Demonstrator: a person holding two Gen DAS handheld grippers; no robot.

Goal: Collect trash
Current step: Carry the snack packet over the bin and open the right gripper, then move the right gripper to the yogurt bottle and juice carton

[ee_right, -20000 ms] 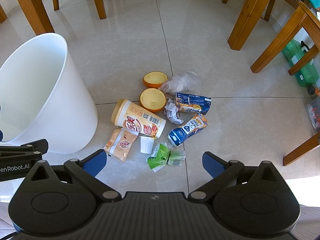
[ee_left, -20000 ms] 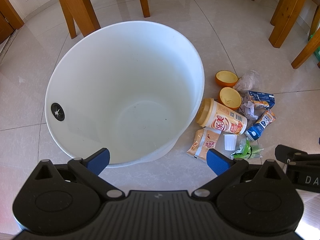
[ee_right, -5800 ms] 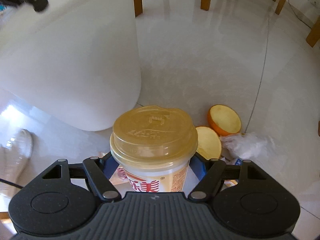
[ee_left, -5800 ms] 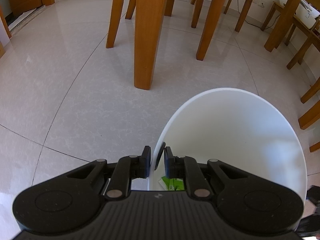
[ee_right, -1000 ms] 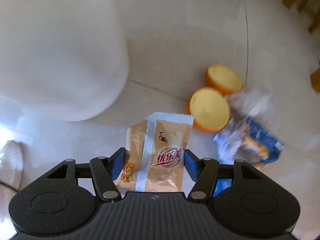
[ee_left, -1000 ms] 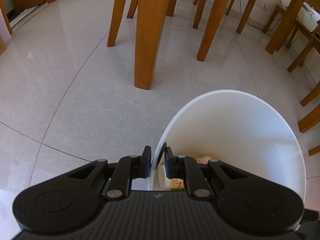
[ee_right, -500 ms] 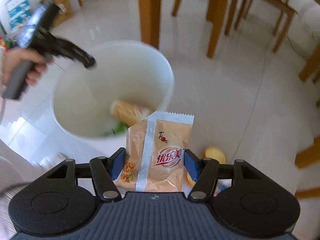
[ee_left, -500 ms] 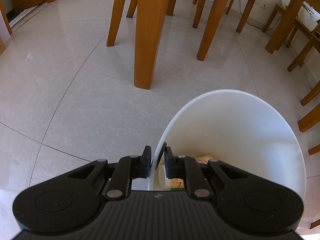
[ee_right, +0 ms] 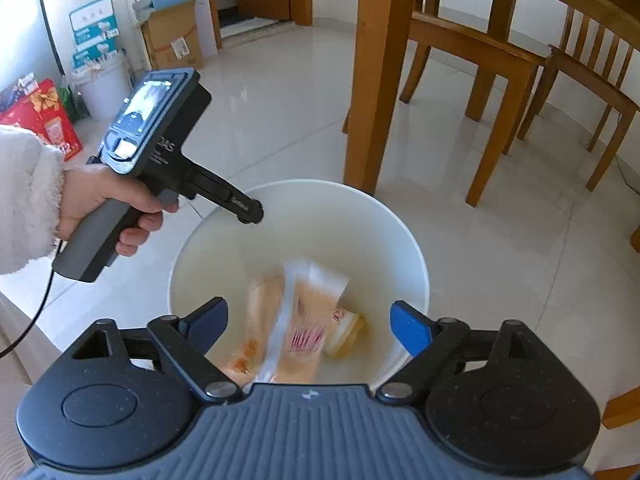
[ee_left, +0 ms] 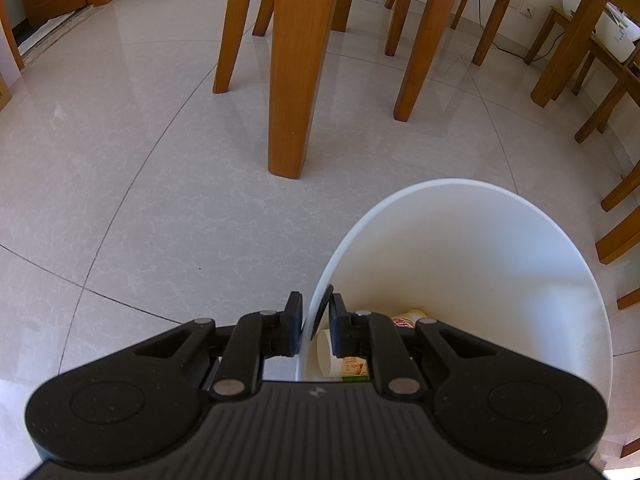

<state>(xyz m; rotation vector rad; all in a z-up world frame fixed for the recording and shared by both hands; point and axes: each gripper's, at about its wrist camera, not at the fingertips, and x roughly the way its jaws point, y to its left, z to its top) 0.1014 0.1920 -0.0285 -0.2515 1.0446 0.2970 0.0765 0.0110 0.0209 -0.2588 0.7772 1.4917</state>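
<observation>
The right claw (ee_right: 308, 320) has just spread; the orange foil sachet (ee_right: 296, 316) drops below it into the white plastic bucket (ee_right: 404, 232), whose rim the left claw (ee_left: 314, 322) pinches.

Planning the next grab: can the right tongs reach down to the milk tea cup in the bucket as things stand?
Probably yes. The right tongs hang open above the white bucket, and only the falling sachet crosses the path to the milk tea cup. The left tongs grip the far rim.
</observation>
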